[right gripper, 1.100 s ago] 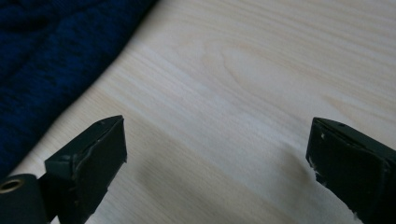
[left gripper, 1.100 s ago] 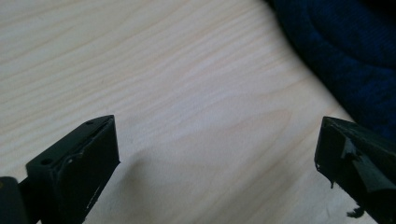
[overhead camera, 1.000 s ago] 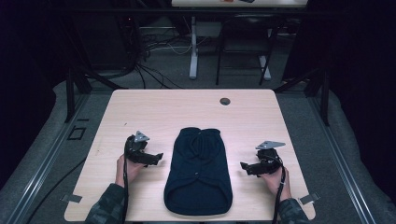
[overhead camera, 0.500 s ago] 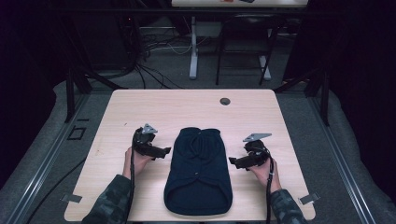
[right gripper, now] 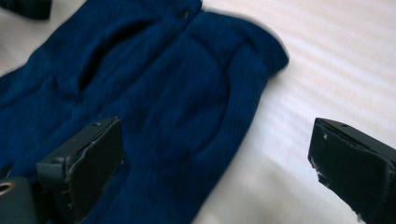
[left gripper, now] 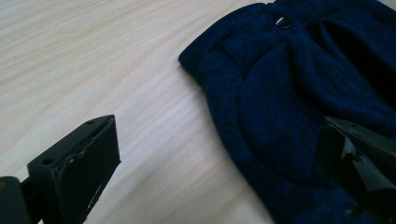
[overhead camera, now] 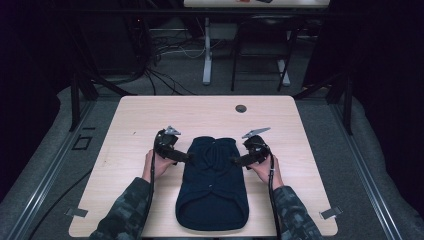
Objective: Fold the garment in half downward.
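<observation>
1. Light wood table [overhead camera: 150,115] with a dark navy knit garment [overhead camera: 212,182] lying flat on the near half, roughly centred. The narrower end points away from the person and the wide rounded end sits near the front edge.
2. Left gripper [overhead camera: 186,158] is right at the garment's left edge, up near the far end. Its jaws are spread wide: in the left gripper view [left gripper: 219,158] one jaw is over bare wood and the other over the knit, so the edge sits between them. Can't tell if either jaw actually touches the fabric.
3. Right gripper [overhead camera: 237,160] mirrors it on the garment's right edge, about level with the left one. Jaws also wide apart; in the right gripper view [right gripper: 210,163] one is over the blue knit, the other over the table, nothing pinched.
4. Both hands come in from the bottom edge in camo sleeves [overhead camera: 125,212], one on each side of the garment.
5. Small snap button [left gripper: 283,21] shows near the garment's far end in the left gripper view, with folds of fabric around it.
6. A small dark round hole [overhead camera: 241,108] is in the table near the far edge, well apart from the garment.
</observation>
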Demonstrator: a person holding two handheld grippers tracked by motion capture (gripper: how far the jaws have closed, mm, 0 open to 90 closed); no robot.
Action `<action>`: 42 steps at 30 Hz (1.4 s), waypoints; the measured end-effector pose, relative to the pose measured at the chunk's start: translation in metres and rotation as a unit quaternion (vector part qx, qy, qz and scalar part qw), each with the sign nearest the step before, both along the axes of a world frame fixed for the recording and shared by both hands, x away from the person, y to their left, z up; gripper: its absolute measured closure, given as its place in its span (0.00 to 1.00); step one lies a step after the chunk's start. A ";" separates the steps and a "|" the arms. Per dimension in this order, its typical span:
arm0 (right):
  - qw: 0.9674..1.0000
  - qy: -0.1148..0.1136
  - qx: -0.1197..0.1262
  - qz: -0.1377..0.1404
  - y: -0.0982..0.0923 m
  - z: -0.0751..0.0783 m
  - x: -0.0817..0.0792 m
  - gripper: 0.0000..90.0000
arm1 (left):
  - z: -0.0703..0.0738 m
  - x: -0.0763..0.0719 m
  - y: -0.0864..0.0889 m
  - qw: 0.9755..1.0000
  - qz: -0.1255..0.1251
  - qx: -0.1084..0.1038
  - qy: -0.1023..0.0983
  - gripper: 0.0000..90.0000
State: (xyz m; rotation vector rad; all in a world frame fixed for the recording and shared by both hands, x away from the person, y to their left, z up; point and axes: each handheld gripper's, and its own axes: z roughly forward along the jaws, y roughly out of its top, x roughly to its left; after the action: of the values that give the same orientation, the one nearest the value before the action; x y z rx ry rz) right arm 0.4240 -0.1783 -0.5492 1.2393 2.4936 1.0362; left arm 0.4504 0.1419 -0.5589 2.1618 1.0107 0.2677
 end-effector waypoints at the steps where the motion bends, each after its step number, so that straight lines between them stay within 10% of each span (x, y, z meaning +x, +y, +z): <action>1: 1.000 0.004 0.000 -0.001 0.002 0.000 0.004 0.03 | 0.000 0.003 -0.003 1.000 -0.005 0.000 0.006 0.00; 12: 0.999 0.027 -0.026 -0.008 0.025 -0.013 0.035 0.12 | -0.013 0.020 -0.032 0.999 -0.038 0.026 0.028 0.11; 23: 0.996 0.013 -0.090 0.025 0.043 -0.018 0.030 0.29 | -0.015 0.017 -0.041 0.996 -0.041 0.080 0.016 0.11; 42: 0.998 -0.016 -0.052 0.022 0.037 -0.020 0.022 0.67 | -0.011 0.009 -0.042 0.996 -0.060 0.065 0.009 0.39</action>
State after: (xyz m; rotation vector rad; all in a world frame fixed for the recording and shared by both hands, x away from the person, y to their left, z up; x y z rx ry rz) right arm 0.4459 -0.1409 -0.5691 1.1343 2.5258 0.9154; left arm 0.4592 0.1004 -0.5699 2.3363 0.8899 0.2624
